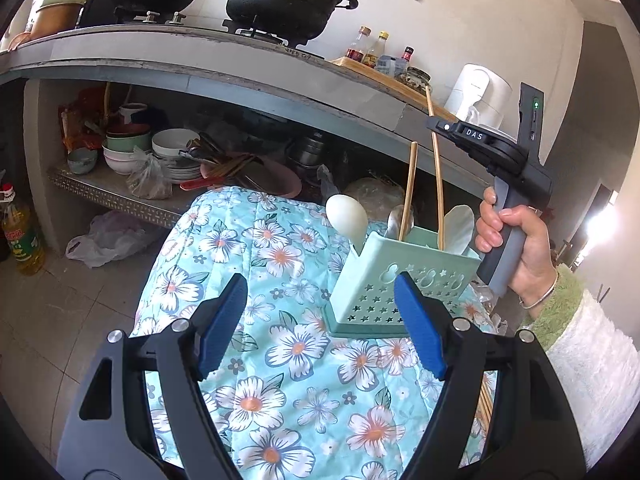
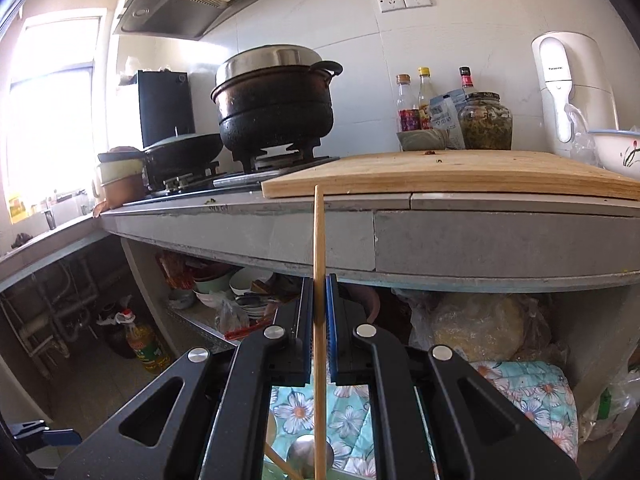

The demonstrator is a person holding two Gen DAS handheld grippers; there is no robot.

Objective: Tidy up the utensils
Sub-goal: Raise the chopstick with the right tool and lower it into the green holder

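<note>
The right gripper [image 2: 319, 312] has its jaws clamped tight on a single wooden chopstick [image 2: 319, 248], holding it almost upright, its lower end reaching down toward the mint-green utensil caddy [image 1: 400, 280] that stands near the far right corner of the floral-covered table [image 1: 280, 360]. From the left wrist view that held chopstick [image 1: 436, 168] runs down into the caddy's open top, next to a second chopstick [image 1: 408, 192] already leaning inside, with a white spoon [image 1: 347, 216] poking out on the left and another pale spoon bowl [image 1: 460, 224] on the right — whether the held tip has actually reached the bottom I can't tell. The left gripper [image 1: 320, 320] hovers just short of the caddy with its jaws spread wide and nothing between the blue pads [image 1: 222, 320]; it looks ready to steady the caddy but isn't touching it. More chopsticks [image 1: 486, 404] lie near the table's right edge, so there's sorting left to do. The risk here: the caddy is light, sits close to the table's edge on a soft, wrinkled cover, and a sideways push from the stick against its rim could tip or slide it. Release too high and the chopstick may bounce out — or lean on the spoons and lever one over the side.
</note>
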